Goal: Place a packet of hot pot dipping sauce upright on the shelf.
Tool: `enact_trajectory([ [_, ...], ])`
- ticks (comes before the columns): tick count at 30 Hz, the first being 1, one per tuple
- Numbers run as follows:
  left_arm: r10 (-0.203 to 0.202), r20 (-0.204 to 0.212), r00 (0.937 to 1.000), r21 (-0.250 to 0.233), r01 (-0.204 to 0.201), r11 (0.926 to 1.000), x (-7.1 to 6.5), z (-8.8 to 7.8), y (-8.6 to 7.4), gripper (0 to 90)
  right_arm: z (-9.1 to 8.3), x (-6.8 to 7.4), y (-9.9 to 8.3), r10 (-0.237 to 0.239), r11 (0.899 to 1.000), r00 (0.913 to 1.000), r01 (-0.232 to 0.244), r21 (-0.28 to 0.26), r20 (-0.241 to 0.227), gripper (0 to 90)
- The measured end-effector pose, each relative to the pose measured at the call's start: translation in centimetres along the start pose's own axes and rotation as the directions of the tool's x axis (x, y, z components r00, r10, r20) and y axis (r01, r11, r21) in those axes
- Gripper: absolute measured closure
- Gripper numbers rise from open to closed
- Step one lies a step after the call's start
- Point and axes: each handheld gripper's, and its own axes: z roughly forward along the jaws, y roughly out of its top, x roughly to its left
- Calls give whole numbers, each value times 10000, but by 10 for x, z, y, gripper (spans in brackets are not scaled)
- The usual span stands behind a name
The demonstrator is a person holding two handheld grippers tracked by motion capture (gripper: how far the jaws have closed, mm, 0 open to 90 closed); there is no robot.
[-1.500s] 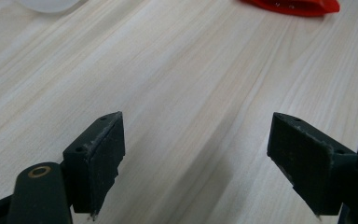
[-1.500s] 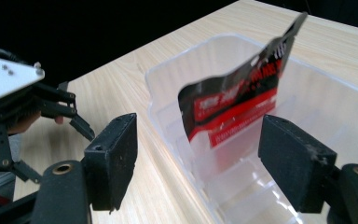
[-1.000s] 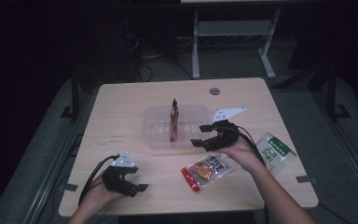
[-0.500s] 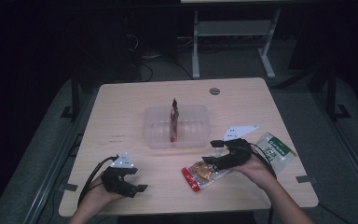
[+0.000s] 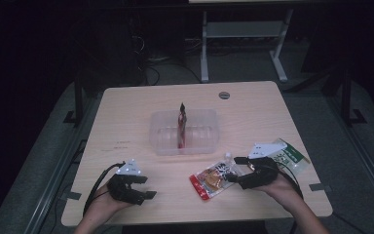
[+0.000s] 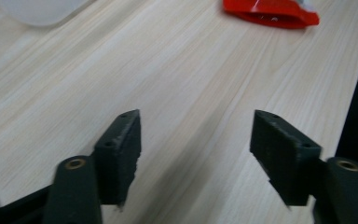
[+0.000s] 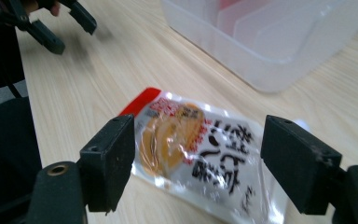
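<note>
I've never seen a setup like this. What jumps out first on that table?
A clear plastic box sits mid-table with one red packet standing upright inside. Near the front edge, the right gripper has its jaws spread over a shiny red-and-silver snack packet lying flat, while the left gripper waits open over bare wood.

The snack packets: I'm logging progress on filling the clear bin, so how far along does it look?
Done: one packet stands on edge inside the clear bin. In hand: the right gripper is open, its jaws straddling the red-edged snack packet flat on the table, not yet gripped. Left: that packet and the green packet beside the right hand. The left gripper is open over bare table.
</note>
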Motion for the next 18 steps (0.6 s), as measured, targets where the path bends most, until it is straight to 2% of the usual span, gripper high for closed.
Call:
enact_trajectory([
  [3, 267, -35, 9996, -186, -268, 9995, -4, -1, 6, 468, -4, -1, -8, 82, 10000, 9999, -83, 36, 92, 258],
  [4, 231, 0, 9997, -336, -231, 9992, -6, -1, 9, 510, -5, -2, -10, 100, 9999, 9999, -100, 41, 124, 258],
  [6, 185, 215, 9996, -553, -173, 9983, -10, 2, 16, 612, -7, -3, -14, 155, 9998, 9997, -157, 88, 197, 257],
  [11, 576, 607, 9965, -556, -543, 9970, -23, 17, 40, 802, -9, -8, -15, 272, 9996, 9986, -270, -47, 451, 257],
  [12, 800, 673, 9945, -526, -766, 9957, -26, 22, 46, 825, -9, -8, -15, 294, 9996, 9984, -292, -38, 476, 256],
  [15, 956, 838, 9919, -531, -913, 9944, -34, 32, 58, 895, -9, -9, -16, 306, 9995, 9985, -303, -77, 464, 254],
  [18, 1234, 979, 9875, -554, -1184, 9914, -41, 42, 71, 897, -10, -10, -16, 316, 9995, 9984, -312, -94, 463, 254],
])
